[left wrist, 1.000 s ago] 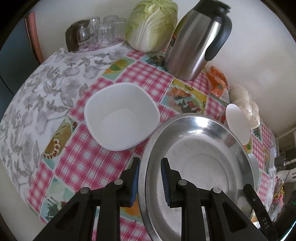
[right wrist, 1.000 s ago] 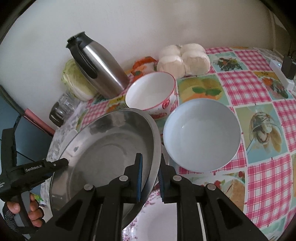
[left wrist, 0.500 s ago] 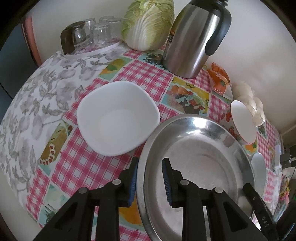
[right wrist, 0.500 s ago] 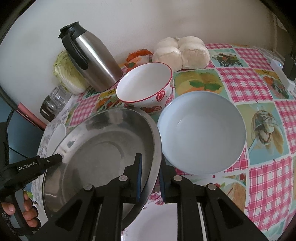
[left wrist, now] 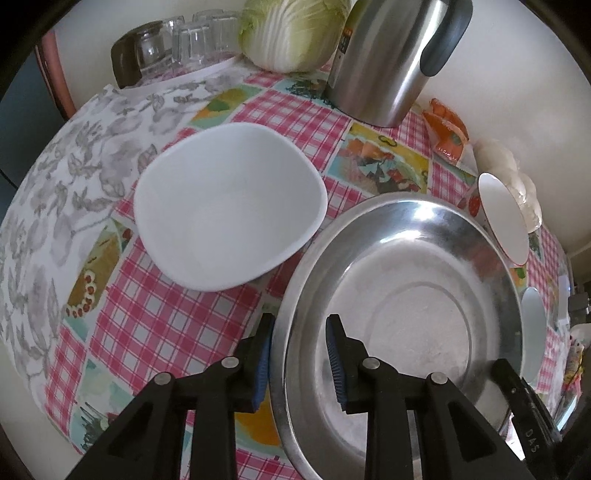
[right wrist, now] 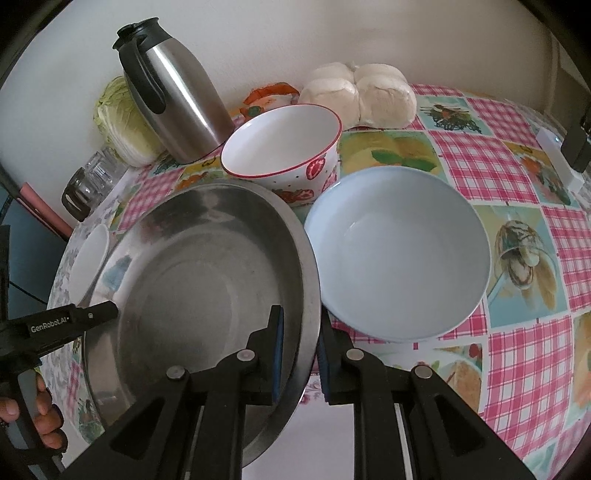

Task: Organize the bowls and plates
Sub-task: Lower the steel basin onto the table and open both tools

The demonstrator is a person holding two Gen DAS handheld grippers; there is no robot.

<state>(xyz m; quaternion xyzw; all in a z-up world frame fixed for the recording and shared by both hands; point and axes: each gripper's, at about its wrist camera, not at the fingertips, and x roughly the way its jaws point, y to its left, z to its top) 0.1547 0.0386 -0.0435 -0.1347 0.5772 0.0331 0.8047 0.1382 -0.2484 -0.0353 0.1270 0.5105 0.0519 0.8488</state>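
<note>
A large steel plate (left wrist: 406, 302) is held by both grippers above the checked tablecloth. My left gripper (left wrist: 299, 354) is shut on its left rim. My right gripper (right wrist: 299, 347) is shut on its right rim (right wrist: 306, 288). A white squarish bowl (left wrist: 229, 206) sits left of the steel plate. A pale blue bowl (right wrist: 399, 251) sits right of it. A red-rimmed strawberry bowl (right wrist: 284, 147) stands behind. A white plate (right wrist: 325, 435) lies partly hidden under my right gripper.
A steel thermos jug (right wrist: 173, 99) and a cabbage (left wrist: 291, 33) stand at the back by the wall. Several glasses (left wrist: 184, 40) stand at the back left. Bagged white buns (right wrist: 358, 92) lie behind the strawberry bowl. A white power strip (right wrist: 557, 158) lies far right.
Both grippers have carried the steel plate forward and lower toward the table; the white bowl, the blue bowl and the strawberry bowl look closer.
</note>
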